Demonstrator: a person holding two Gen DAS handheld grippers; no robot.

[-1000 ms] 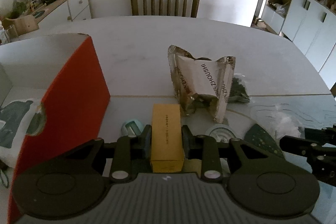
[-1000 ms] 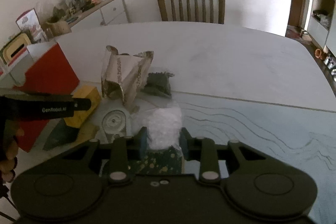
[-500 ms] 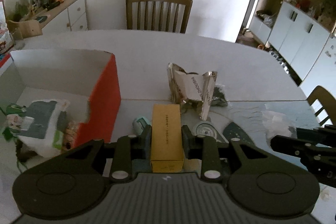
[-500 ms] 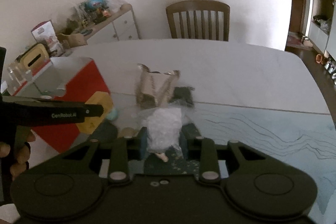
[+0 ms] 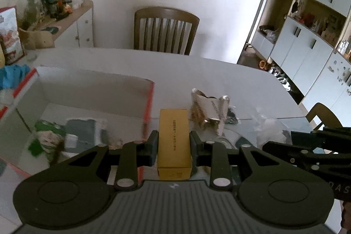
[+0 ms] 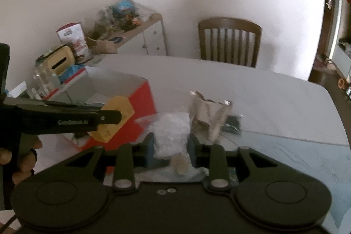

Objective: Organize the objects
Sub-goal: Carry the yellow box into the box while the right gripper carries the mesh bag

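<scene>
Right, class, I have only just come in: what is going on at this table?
A person is tidying the table with a gripper in each hand. The left gripper is shut on a yellow box, held up beside the open red box, which already has packets inside. The right gripper is shut on a clear plastic bag, also lifted. A crumpled foil bag and a dark packet are on the table, not yet put away.

Left gripper (image 5: 174,142) pads clamped on upright yellow carton (image 5: 174,142), held above table (image 5: 197,71); open red-sided box (image 5: 92,89) lower left with packets inside, crumpled foil bag (image 5: 209,111) beyond, right gripper (image 5: 307,152) at right edge.
</scene>
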